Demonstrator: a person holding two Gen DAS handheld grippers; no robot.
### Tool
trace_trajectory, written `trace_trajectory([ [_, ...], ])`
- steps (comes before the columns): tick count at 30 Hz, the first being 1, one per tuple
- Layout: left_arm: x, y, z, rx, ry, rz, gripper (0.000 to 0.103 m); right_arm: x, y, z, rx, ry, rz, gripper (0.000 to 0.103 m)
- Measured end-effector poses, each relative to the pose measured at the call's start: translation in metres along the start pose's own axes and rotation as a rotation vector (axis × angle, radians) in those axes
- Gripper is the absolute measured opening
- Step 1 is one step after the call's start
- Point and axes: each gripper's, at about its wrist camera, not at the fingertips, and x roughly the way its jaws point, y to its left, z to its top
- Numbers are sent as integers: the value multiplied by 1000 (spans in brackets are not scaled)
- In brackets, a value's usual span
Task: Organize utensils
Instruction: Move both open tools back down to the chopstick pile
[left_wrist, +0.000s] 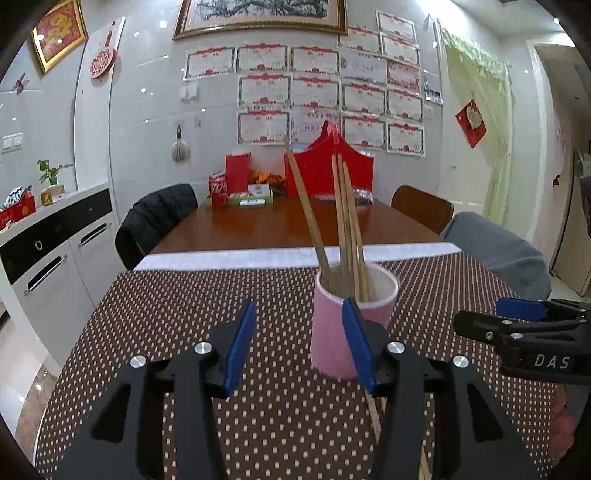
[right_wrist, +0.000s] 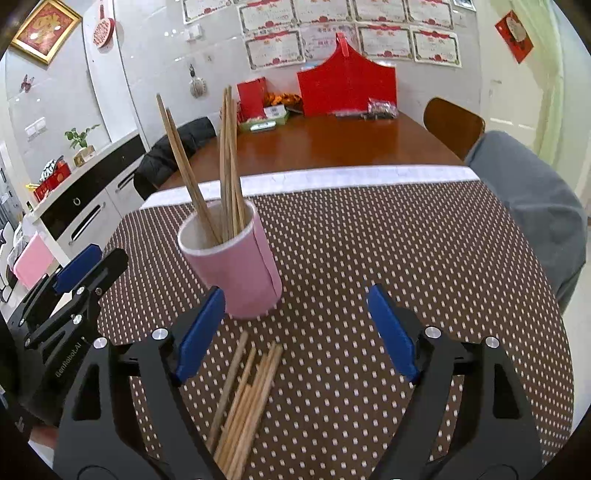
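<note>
Your left hand-held gripper (left_wrist: 299, 341) hangs spread wide with nothing between its blue pads (left_wrist: 240, 347), low over the dotted cloth (left_wrist: 184, 314) on the surface. The pink cup (right_wrist: 236, 269) stands upright near the cloth's far edge, just ahead of you, with several chopsticks (right_wrist: 227, 158) leaning inside it. Your right hand-held gripper (right_wrist: 295, 332) is also spread and empty, just behind the cup. A loose bundle of chopsticks (right_wrist: 245, 402) lies flat on the cloth by the near edge, beside its left finger. How many it holds is unclear.
</note>
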Motion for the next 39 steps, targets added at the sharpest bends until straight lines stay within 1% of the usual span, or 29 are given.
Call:
trace_trajectory([
  [2,-3,0,-6,-2,10,6,49,-1,-3,-7,10,19,-5,81],
  [8,-3,-2,-26,-15,101,-12,49,5,-9,-31,26,89,-30,83],
  [11,0,-3,-38,-5,153,-35,49,11,-11,-46,20,138,-43,83],
  [16,5,-3,-52,11,220,-48,49,22,-10,-71,21,206,-63,83],
  [21,10,0,-65,-3,283,-66,49,29,-1,-92,7,276,-51,83],
  [25,10,2,-70,-22,309,-115,49,24,10,-99,-35,255,-70,84],
  [27,11,3,-73,-18,312,-117,49,25,14,-103,-44,259,-76,86],
  [29,12,2,-75,-13,315,-123,49,26,20,-105,-45,244,-92,87],
  [33,12,2,-82,-12,329,-145,49,30,17,-102,-17,245,-97,88],
  [36,11,1,-83,0,320,-153,49,32,17,-100,-3,249,-84,88],
  [39,11,1,-84,11,310,-157,49,35,22,-99,-15,247,-103,91],
])
